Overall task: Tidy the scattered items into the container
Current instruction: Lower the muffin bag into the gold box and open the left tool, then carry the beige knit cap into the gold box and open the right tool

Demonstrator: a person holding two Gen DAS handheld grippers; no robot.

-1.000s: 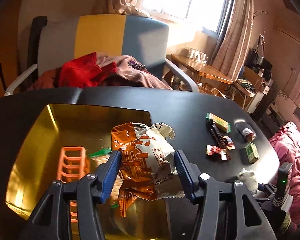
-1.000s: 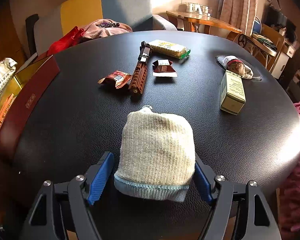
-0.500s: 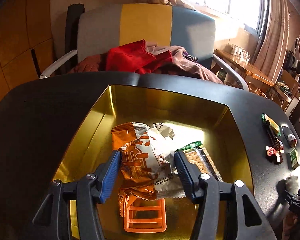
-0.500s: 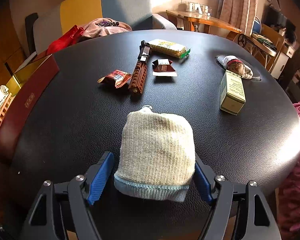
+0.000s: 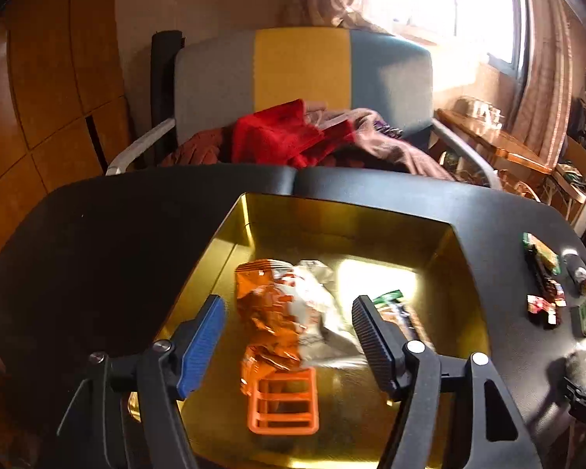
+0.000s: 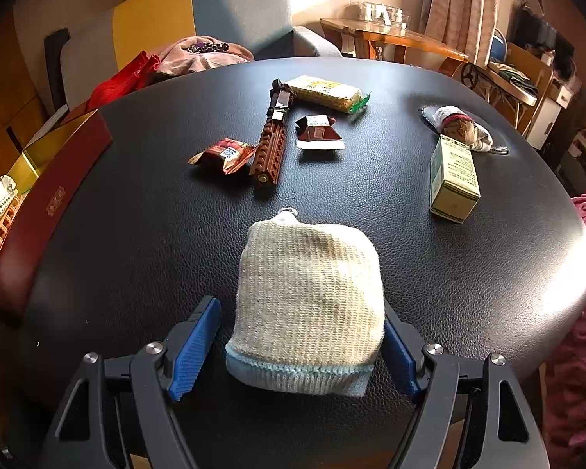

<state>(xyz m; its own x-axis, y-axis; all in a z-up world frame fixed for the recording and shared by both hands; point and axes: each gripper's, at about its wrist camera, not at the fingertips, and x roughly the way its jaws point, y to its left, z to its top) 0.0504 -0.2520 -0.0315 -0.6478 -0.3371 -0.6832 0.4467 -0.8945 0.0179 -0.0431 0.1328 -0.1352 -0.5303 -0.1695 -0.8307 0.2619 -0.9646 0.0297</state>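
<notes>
A round black table (image 6: 144, 234) stands before a striped armchair piled with red and brown clothes (image 5: 293, 136). On its left side sits a container (image 5: 441, 230), gold inside and dark red outside.

The left gripper (image 5: 287, 326) hangs above the container with its jaws spread wide and nothing between them. Below it, inside the container, lies a crumpled orange-and-white snack bag (image 5: 289, 305), blurred, so its print cannot be read. An orange plastic rack (image 5: 283, 404) lies at the bag's near end, and a dark wrapped bar (image 5: 400, 312) is partly hidden behind the right finger.

The right gripper (image 6: 299, 346) sits low over the table, its blue-padded jaws apart on either side of a cream knitted pouch (image 6: 308, 305). The pouch covers the right pad's face, so I cannot tell whether that pad touches it; the left pad stands clear.

Beyond the pouch, scattered on the table: a brown brick-built stick (image 6: 271, 144), two small red sweet wrappers (image 6: 224, 154), a yellow biscuit packet (image 6: 326, 92), a green box (image 6: 453, 174) and a small stuffed bundle (image 6: 463, 129), too small to identify.
</notes>
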